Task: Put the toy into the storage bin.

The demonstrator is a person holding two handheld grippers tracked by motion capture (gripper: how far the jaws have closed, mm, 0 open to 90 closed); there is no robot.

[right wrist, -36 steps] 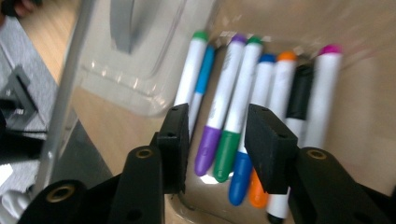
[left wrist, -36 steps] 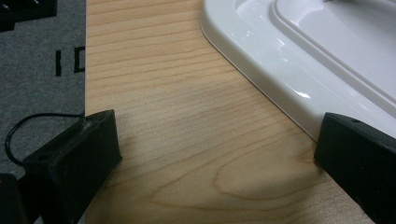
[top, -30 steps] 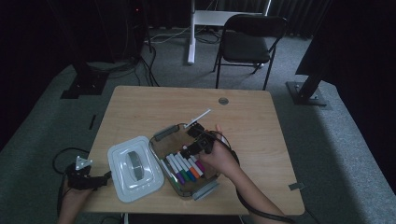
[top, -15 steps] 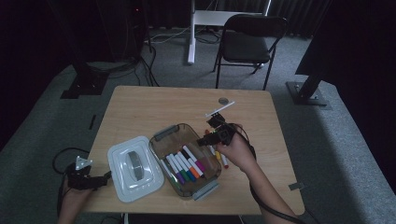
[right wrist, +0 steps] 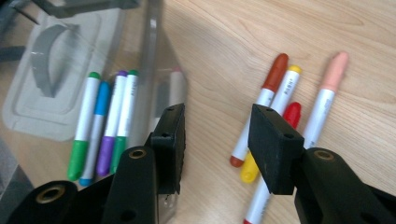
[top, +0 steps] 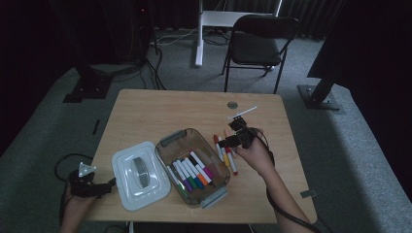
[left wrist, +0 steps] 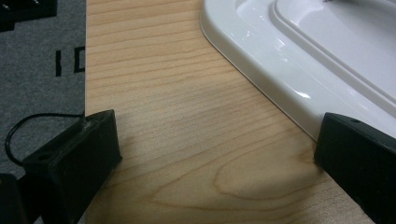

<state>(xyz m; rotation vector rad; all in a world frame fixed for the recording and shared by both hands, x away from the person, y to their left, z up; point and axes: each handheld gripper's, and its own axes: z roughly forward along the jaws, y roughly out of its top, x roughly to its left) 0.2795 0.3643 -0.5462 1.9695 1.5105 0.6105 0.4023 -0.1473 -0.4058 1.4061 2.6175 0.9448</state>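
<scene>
Markers (right wrist: 280,100) lie loose on the table (top: 160,111) just right of the clear box (top: 167,150), and my right gripper (right wrist: 217,140) hangs over them, jaws partly apart with nothing between. More markers lie inside the box. My left gripper (left wrist: 215,154) rests at the table's near left edge beside the white lid (left wrist: 289,56), jaws wide and empty
</scene>
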